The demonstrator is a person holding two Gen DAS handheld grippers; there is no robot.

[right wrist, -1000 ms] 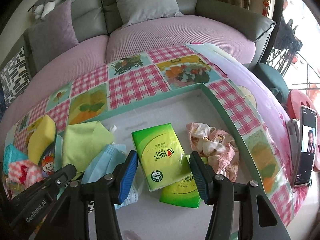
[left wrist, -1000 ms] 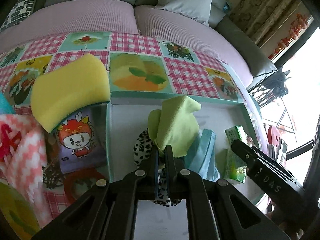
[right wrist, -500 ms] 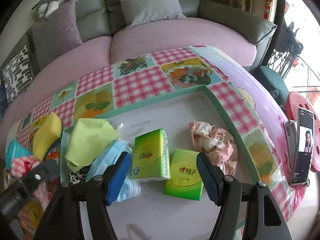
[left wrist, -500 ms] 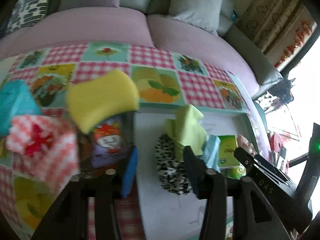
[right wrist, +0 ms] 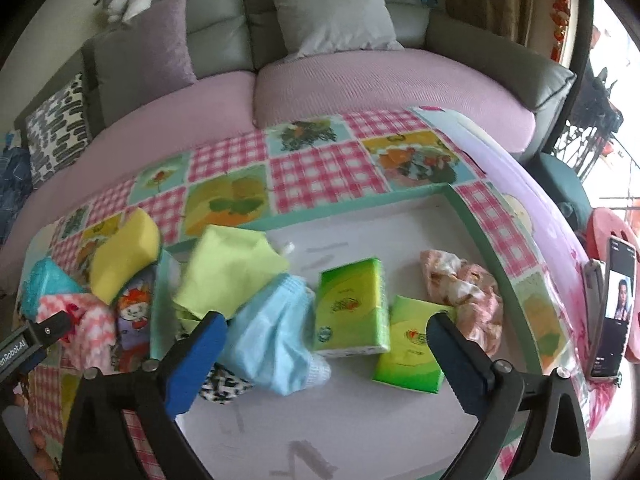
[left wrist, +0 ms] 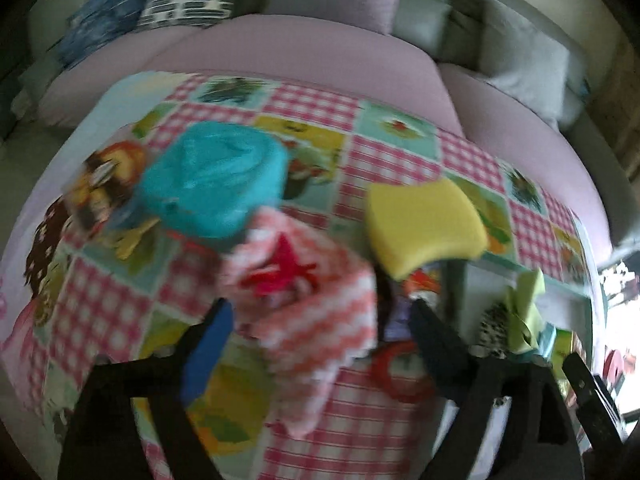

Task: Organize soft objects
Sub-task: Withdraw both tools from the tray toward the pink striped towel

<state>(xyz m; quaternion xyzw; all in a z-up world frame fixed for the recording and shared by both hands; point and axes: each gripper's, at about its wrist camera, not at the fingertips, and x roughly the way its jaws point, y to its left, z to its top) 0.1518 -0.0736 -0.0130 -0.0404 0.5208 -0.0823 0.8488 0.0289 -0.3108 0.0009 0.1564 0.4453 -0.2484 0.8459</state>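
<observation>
Swung away from the white tray, the left gripper (left wrist: 320, 336) has let go of the lime-green cloth (left wrist: 526, 308) it pinched a second ago; its jaws have just been opening and now stand wide apart over the pink-and-white zigzag cloth (left wrist: 312, 320), pressing on nothing. That view is blurred, but a teal fluffy cloth (left wrist: 216, 184) lies just beyond the zigzag one and a yellow sponge (left wrist: 424, 224) sits to its right on the patchwork tablecloth (left wrist: 396, 160). From the right wrist, the right gripper (right wrist: 324, 344) has also just been opening, jaws spread and empty above the tray (right wrist: 360, 420). Between them lie a light-blue face mask (right wrist: 272, 336) and an upright green tissue pack (right wrist: 352, 304), with a second tissue pack (right wrist: 412, 352) flat beside it and a crumpled pink floral cloth (right wrist: 460, 292) further right.
</observation>
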